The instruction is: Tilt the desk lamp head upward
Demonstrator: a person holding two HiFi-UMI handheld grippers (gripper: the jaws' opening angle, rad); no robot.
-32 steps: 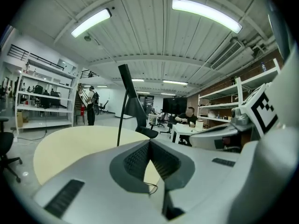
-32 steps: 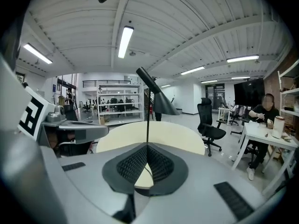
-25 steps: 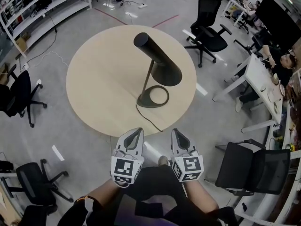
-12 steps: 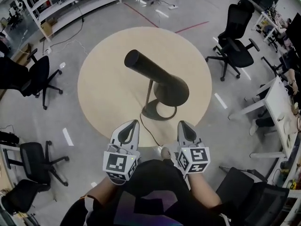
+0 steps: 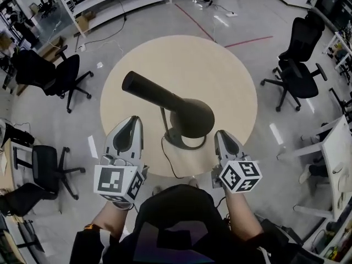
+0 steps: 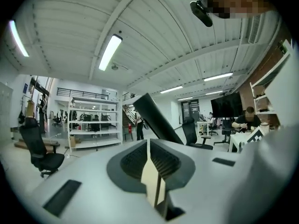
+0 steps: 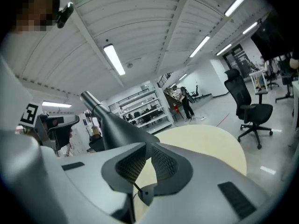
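One desk lamp (image 5: pixel 165 100), one table (image 5: pixel 220 70); two hand-held grippers (image 5: pixel 132 121) (image 5: pixel 221 135), jaws together.

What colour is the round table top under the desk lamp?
Pale beige, like light wood. The round table top shows best in the head view.

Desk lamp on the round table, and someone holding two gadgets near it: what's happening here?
A person stands at the edge of the round wooden table with a two-jaw gripper in each hand. The left gripper and right gripper are both shut and empty, one on either side of the black desk lamp, neither touching it. The lamp stands on its ring base, and its cord trails toward the person. Its long cone-shaped head is untouched.
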